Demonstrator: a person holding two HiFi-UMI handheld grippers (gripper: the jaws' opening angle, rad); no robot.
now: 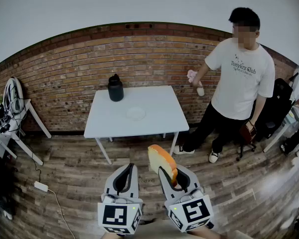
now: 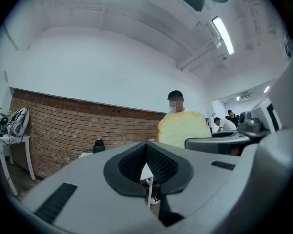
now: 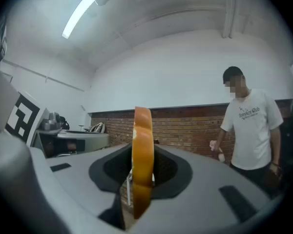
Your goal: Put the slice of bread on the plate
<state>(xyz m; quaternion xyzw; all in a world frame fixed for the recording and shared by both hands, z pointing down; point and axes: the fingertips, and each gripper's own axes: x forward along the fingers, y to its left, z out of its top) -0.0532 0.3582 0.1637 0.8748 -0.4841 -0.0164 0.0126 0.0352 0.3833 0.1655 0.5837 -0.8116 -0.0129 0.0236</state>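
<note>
Right gripper (image 1: pixel 170 172) (image 3: pixel 142 172): jaws nearly together, clamped on the slice of bread (image 1: pixel 161 161) (image 3: pixel 142 145). The slice stands on edge between the pads with its brown crust toward me. I hold it level in the air on the near side of the white table (image 1: pixel 154 118), well short of it.

Left gripper (image 1: pixel 127 169) (image 2: pixel 146 155): jaws closed tip to tip, nothing between them. It sits just beside the right one, equally far back from the table. From its camera the slice's pale yellow face (image 2: pixel 183 128) shows off to the right.

Brick wall (image 1: pixel 65 68): runs behind the table.

Wooden plank floor (image 1: pixel 74 168): under the table and under both grippers.

Person in a white T-shirt and dark trousers (image 1: pixel 241 78): standing just right of the table, one hand raised near its far right corner.

Black jug (image 1: pixel 115 88): upright on the table's far left corner.

White plate (image 1: pixel 135 114): flat on the table near its middle, bare, well apart from the jug.

White power strip (image 1: pixel 41 186): on the floor, left of the table and nearer to me.
</note>
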